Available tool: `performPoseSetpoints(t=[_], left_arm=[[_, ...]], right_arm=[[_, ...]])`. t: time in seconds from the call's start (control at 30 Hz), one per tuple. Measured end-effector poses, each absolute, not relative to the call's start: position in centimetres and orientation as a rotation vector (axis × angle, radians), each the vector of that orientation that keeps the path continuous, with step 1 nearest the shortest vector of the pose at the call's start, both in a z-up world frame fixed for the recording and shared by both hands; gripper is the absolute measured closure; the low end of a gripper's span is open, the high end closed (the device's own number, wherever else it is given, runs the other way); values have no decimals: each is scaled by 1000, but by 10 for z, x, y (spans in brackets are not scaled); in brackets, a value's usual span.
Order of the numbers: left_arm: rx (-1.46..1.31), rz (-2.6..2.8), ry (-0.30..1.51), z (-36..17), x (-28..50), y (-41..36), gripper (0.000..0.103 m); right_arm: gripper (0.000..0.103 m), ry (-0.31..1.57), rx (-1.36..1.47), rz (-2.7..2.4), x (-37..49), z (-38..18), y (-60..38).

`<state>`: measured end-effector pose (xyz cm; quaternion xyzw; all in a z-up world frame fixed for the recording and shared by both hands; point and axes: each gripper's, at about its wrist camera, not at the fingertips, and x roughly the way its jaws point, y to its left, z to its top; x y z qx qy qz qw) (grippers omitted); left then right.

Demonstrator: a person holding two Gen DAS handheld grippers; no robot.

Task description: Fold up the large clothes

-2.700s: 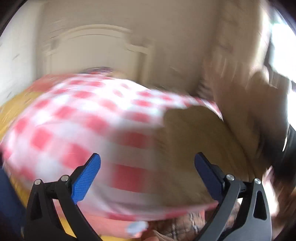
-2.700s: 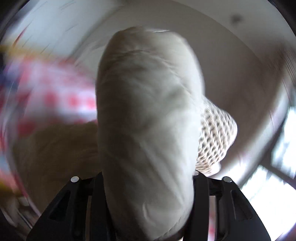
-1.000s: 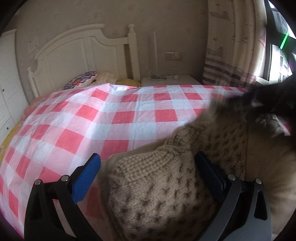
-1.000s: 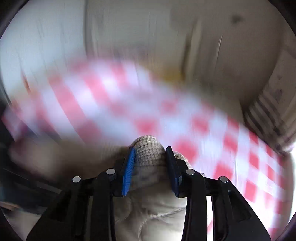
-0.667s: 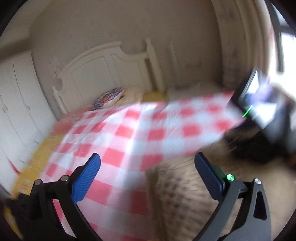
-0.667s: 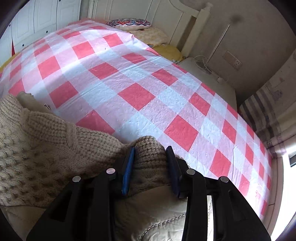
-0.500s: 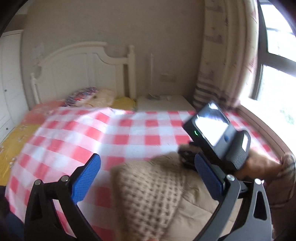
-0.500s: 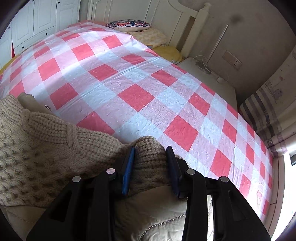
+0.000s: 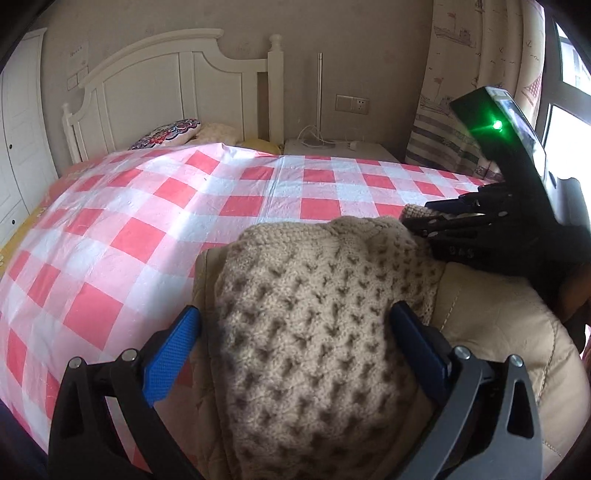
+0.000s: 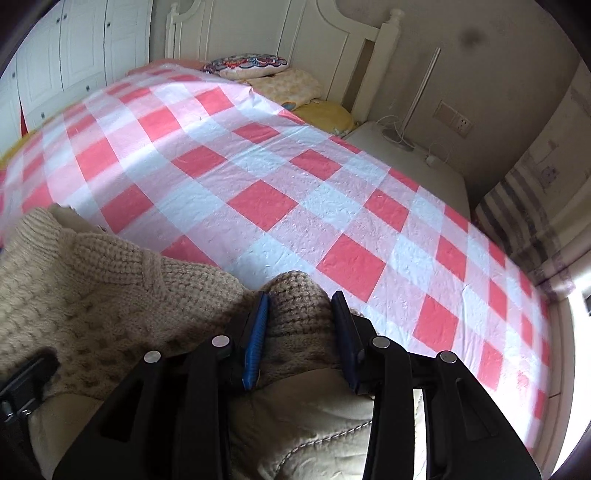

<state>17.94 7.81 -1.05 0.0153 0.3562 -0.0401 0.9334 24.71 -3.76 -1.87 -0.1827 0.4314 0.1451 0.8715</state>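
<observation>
Here the right tool (image 10: pixel 300 310) pinches the knit sweater (image 10: pixel 110 288); the left tool (image 9: pixel 295 328) gapes wide, no writing legible.

- The left wrist view looks forward and down over the knitted sweater (image 9: pixel 306 317) toward the headboard (image 9: pixel 166 85), close above the cloth.
- The right wrist view looks more steeply down, just over the sweater's (image 10: pixel 110 295) edge.
- Both share the checked bedcover (image 9: pixel 184 206) (image 10: pixel 295 192), the headboard (image 10: pixel 280 33) and the sweater.

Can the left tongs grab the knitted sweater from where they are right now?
Probably yes. The left tongs are open with the knitted sweater bunched right between their blue pads, nothing in the way.
</observation>
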Motion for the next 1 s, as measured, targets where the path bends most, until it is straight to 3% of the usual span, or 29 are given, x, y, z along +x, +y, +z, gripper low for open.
performPoseSetpoints(t=[0.17,0.4,0.47,0.53,0.7,0.77,0.9,1.0], left_arm=[[35,-78,721,-7,176,79,2],[25,-75,716,-9,171,81,2],[24,-75,715,-9,171,81,2],[24,-75,716,-9,171,82,2],[31,-67,715,-9,171,82,2],[31,-66,715,-9,171,82,2],[24,-68,717,-9,170,82,2],[21,-64,718,-8,167,82,2]], right_arm=[[66,900,-286,319,242,-2,-49],[66,727,-109,389,149,41,-92],[64,698,-118,399,119,42,-101],[55,720,-127,426,102,30,-103],[53,719,-89,421,95,6,-107],[47,725,-83,408,95,10,-108],[10,730,1,364,86,14,-121],[9,758,104,424,78,11,-135]])
